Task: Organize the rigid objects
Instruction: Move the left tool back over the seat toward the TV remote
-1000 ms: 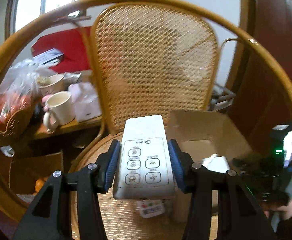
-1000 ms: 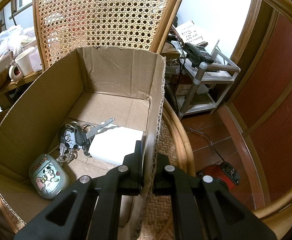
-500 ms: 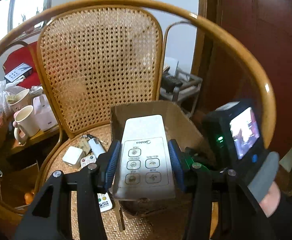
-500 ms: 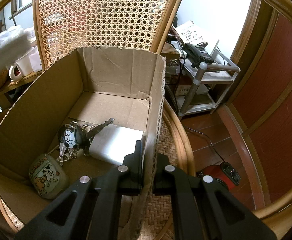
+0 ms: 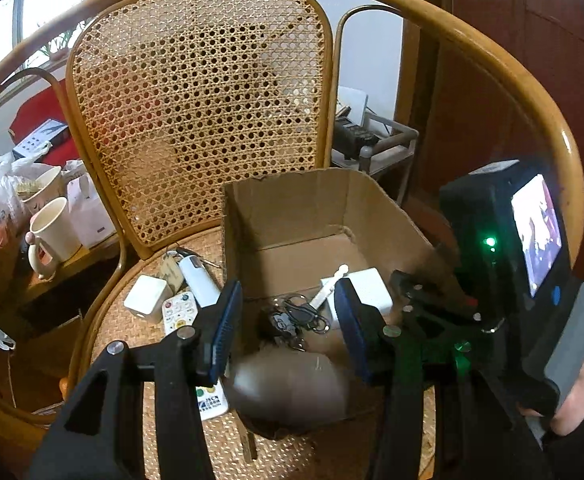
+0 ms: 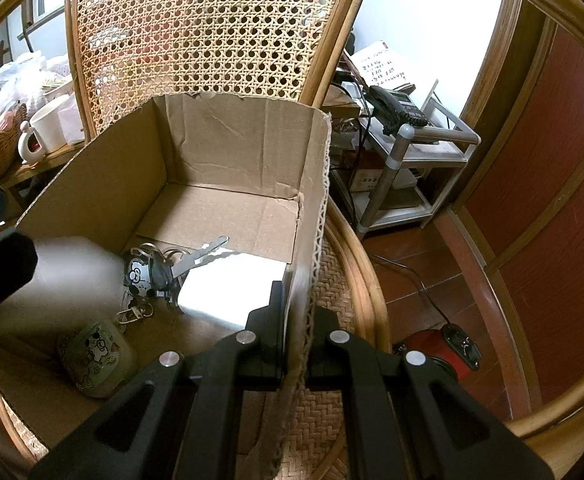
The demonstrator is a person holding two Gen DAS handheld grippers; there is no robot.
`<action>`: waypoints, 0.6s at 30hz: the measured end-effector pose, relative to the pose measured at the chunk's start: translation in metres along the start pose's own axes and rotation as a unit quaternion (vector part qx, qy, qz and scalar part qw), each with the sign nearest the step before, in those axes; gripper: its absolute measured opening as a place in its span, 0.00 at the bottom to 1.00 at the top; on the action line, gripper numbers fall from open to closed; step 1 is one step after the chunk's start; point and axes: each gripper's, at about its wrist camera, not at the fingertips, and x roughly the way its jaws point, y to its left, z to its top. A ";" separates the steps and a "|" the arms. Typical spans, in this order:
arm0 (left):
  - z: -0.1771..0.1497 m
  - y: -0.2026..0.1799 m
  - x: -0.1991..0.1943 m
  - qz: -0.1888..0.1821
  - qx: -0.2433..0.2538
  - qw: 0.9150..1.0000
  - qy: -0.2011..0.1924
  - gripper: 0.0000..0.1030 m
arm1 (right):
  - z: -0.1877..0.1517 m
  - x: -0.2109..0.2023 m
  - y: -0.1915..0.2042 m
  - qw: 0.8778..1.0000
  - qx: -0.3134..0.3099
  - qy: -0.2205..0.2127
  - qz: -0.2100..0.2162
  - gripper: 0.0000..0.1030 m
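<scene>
An open cardboard box [image 5: 304, 208] stands on a rattan chair seat. My left gripper [image 5: 285, 330] is open above the box's near end. A white remote [image 5: 287, 388], blurred, is dropping free below its fingers; it shows as a pale blur in the right wrist view [image 6: 71, 276]. My right gripper [image 6: 298, 344] is shut on the box's right wall [image 6: 312, 216]. Inside lie a key bunch [image 6: 151, 272], a white block [image 6: 231, 284] and a small cartoon-printed case [image 6: 95, 356].
On the seat left of the box lie a white cube [image 5: 145, 298], a small remote [image 5: 179, 314], a white lighter [image 5: 197, 278] and another remote [image 5: 211, 400]. Mugs [image 5: 51, 232] stand on a side table at left. A phone shelf [image 6: 404, 152] is at right.
My left gripper carried the white remote over the box, then opened. The remote has left the fingers and is falling into the box. My right gripper kept its hold on the box wall.
</scene>
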 end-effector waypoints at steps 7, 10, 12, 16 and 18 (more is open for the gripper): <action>0.003 0.013 -0.007 0.019 -0.023 0.999 -0.014 0.77 | 0.000 0.001 -0.002 1.000 0.001 0.000 0.002 0.08; 0.005 0.015 -0.012 0.038 -0.009 0.999 -0.023 0.87 | 0.000 0.001 -0.002 1.000 0.001 0.000 0.002 0.08; 0.005 0.019 -0.014 0.045 -0.010 0.999 -0.026 0.94 | 0.000 0.001 -0.002 1.000 0.001 0.000 0.002 0.08; 0.007 0.036 -0.019 0.049 -0.028 0.998 -0.029 0.97 | 0.000 0.001 -0.002 1.000 0.001 0.000 0.002 0.08; 0.008 0.046 -0.021 0.056 -0.039 0.997 -0.032 0.98 | 0.000 0.001 -0.002 1.000 0.001 0.000 0.002 0.08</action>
